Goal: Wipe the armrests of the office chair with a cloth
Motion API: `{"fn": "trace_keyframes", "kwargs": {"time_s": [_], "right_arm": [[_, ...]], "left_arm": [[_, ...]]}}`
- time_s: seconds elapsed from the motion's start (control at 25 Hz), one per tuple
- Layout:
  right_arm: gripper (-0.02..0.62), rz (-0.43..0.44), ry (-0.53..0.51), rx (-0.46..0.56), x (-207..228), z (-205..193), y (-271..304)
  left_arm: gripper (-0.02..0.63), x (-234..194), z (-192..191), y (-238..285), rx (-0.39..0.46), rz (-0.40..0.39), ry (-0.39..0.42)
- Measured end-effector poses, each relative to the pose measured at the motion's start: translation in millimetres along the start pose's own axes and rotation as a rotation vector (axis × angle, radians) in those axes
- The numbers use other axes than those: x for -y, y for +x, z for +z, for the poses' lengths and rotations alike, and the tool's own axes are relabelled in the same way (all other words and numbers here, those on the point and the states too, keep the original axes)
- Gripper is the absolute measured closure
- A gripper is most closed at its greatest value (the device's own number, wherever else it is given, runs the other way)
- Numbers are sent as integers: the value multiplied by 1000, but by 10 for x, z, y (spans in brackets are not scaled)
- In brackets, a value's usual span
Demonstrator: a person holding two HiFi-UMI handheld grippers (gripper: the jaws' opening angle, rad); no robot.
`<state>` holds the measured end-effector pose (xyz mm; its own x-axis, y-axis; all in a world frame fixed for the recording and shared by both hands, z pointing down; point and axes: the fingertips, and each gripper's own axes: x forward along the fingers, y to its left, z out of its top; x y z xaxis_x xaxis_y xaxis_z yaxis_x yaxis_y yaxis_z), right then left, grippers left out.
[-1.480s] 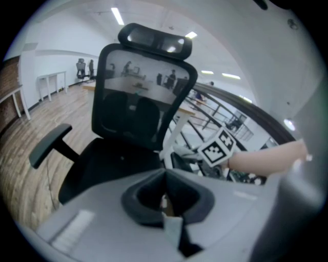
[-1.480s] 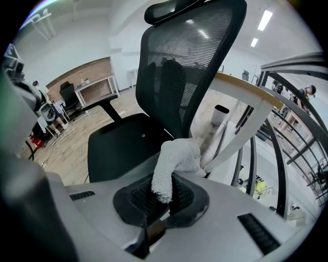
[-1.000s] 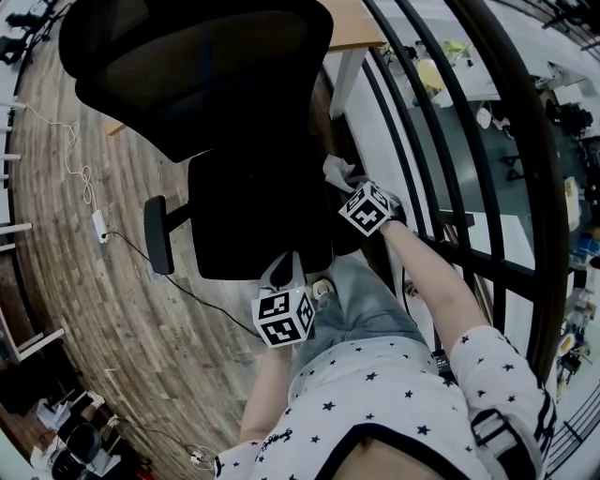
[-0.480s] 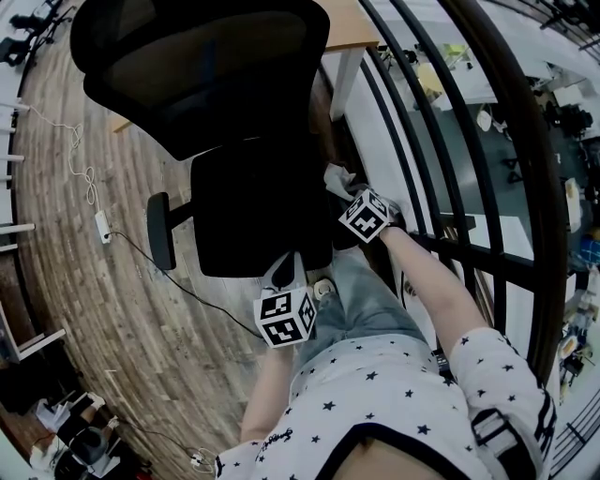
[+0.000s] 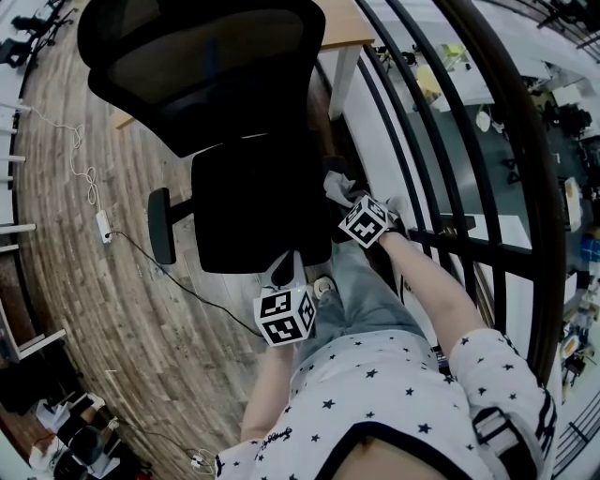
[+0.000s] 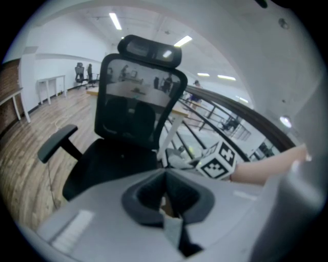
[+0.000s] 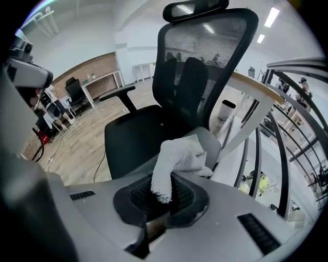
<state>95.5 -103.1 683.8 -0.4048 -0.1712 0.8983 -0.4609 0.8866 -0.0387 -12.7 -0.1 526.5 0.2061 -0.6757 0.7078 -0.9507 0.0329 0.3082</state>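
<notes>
The cloth [image 7: 177, 159] rests on the armrest [image 7: 212, 142] of the office chair [image 7: 205, 61] at our right, clenched in our right gripper [image 7: 165, 200]; our left gripper [image 6: 166, 197] hangs before the seat [image 6: 110, 161], jaws pressed together, holding nothing

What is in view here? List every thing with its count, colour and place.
office chair: one, black, mesh back, centre of head view
armrests: two; this black one on the chair's side away from the railing, the other grey, beneath the cloth
cloth: one, white, in the right claw
desk: one, wooden top, white leg, behind the chair
railing: one, dark bars, at the person's right
wood floor: brown planks, under the chair
power strip: one, white, on the floor with its cable
shirt: white with dark stars, on the person
left claw: shut, empty
right claw: shut on the cloth
</notes>
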Motion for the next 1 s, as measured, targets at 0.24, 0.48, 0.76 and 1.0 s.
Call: {"fn": "trace_keyframes", "kwargs": {"time_s": [0.24,0.48,0.76,1.0], "right_arm": [[569,13,-6,-9,-162,-106,-36],[569,27,-15,-19,-337,-231,-94],[569,31,-2,-22,-500,-338,-191],[569,28,-6,-22,-619,-427,-193]], "left_arm": [[603,4,-30,-75,10,-1,5],[603,7,-91,-155,14,2,-5],[603,56,-161,-268,14,-1,2],[603,44,-214,-337,21,2,7]]}}
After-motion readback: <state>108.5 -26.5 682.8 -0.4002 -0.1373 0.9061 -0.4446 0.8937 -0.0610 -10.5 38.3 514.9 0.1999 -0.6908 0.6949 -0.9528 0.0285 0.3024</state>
